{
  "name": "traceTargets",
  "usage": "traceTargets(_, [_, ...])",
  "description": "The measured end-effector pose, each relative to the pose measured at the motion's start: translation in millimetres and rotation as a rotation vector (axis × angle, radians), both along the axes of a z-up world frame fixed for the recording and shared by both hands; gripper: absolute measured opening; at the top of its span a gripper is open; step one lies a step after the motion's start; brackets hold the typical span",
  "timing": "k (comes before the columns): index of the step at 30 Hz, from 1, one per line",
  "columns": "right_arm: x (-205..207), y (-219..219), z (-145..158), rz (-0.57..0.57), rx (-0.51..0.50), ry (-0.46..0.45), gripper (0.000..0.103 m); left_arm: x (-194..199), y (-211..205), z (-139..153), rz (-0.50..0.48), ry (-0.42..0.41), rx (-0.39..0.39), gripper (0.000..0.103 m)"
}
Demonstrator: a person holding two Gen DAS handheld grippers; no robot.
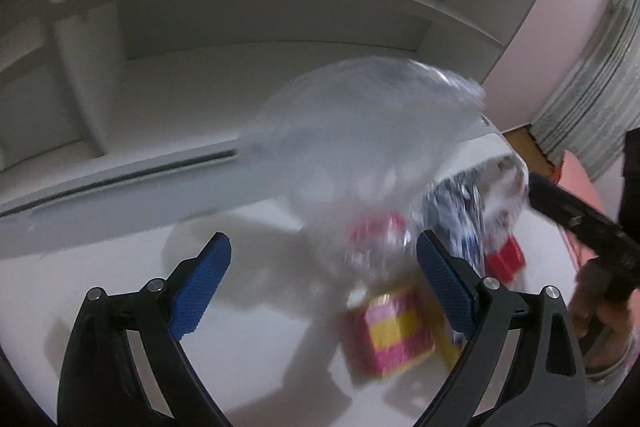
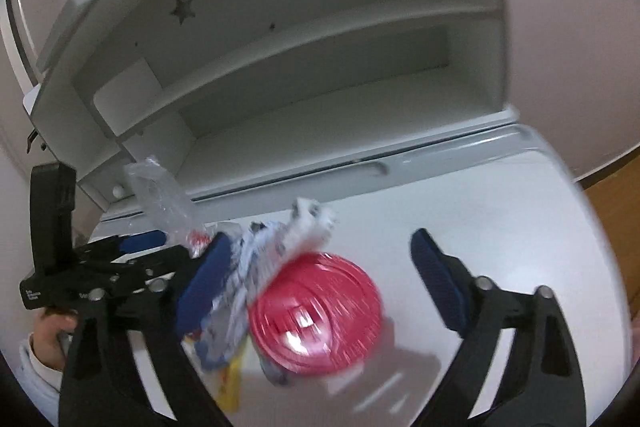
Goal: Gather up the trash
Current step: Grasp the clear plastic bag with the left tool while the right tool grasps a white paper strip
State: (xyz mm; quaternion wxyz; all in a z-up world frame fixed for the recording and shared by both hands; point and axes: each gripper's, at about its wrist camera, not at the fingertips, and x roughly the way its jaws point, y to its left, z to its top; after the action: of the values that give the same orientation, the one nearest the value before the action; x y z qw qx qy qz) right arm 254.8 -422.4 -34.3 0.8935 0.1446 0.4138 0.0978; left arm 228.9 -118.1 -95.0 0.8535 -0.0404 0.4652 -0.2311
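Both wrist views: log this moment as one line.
left gripper: open | right gripper: open | trash pile: on white desk, ungrasped

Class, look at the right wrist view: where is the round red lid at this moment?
The red lid lies on the white table, between the right gripper's open fingers, nearer the left one, touching the crumpled white-and-blue wrapper to its left.

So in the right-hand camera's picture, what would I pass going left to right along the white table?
The other gripper held in a hand → crumpled white-and-blue wrapper → round red lid → this gripper's right blue finger.
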Motion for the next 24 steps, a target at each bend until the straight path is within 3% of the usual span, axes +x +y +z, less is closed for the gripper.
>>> traceTargets(1, [9,4,-6,0.017,0.012,0.02,0.073,7,-3,-3,-0.012,0.012,-0.014,0.082])
traceTargets(3, [18,5,-14,0.043,0.056,0.046,0.038,18,-5,-8,-0.037,0.037,-0.063,0.045])
traceTargets(6, [20,4,-18,0.049,0.094,0.038,0.024,22,-8,-5,-0.061,0.009,-0.11,0.024])
traceTargets(12, [6,-2,3,0.045,0.094,-0.046,0.019,0,1,20,-0.03,-0.09,-0.119,0.017])
traceTargets(17, [-19,-6,30,0.044,0.086,-0.116,0.019,-33,22,51,0.03,-0.181,-0.113,0.016])
traceTargets(24, [-50,-7,66,0.05,0.082,-0.181,0.019,-76,38,86,0.089,-0.245,-0.11,0.016])
